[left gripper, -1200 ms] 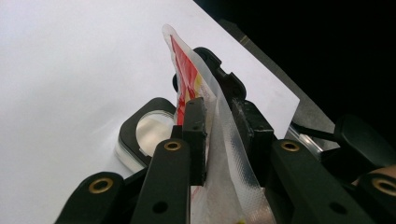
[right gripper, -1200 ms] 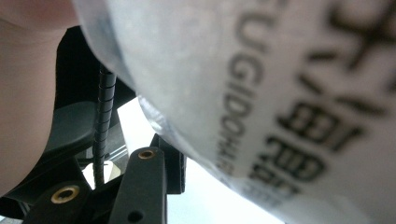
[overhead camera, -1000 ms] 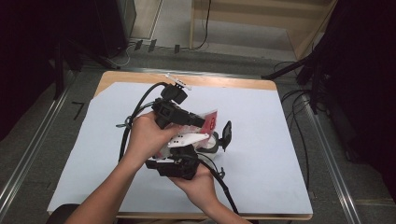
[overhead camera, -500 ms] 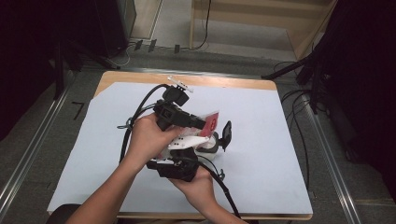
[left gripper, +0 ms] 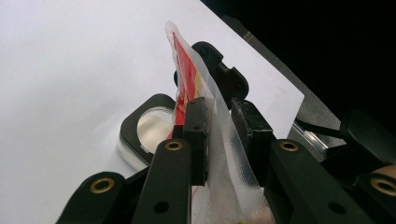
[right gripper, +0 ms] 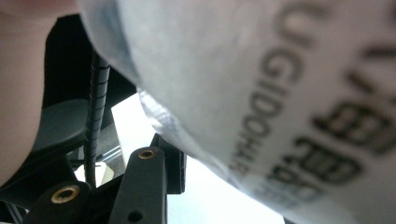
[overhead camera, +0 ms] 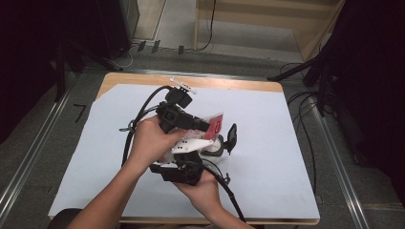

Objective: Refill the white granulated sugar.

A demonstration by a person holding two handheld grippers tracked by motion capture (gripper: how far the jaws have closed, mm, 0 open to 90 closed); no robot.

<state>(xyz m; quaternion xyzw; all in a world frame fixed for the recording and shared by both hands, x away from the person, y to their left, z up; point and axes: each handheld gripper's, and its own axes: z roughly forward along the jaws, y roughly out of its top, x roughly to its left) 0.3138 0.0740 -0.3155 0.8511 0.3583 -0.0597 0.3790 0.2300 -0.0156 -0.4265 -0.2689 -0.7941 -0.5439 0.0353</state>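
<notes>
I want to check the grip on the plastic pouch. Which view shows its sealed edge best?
The left gripper view: the pouch stands edge-on between the left gripper pads, its ribbed clear seal sharp. The high view shows it as a small red-and-white patch behind the hands. The right gripper view shows blurred printed film.

White sheet point(overhead camera: 267, 157) covers the wooden table point(overhead camera: 229, 84), bare wood along far edge. Small white clip-like piece point(overhead camera: 183, 86) near far-left corner.

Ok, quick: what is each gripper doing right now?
Left gripper: jaws shut on the clear edge of the red-printed packet.
Right gripper: packet lies against it, but a grip cannot be told.
</notes>
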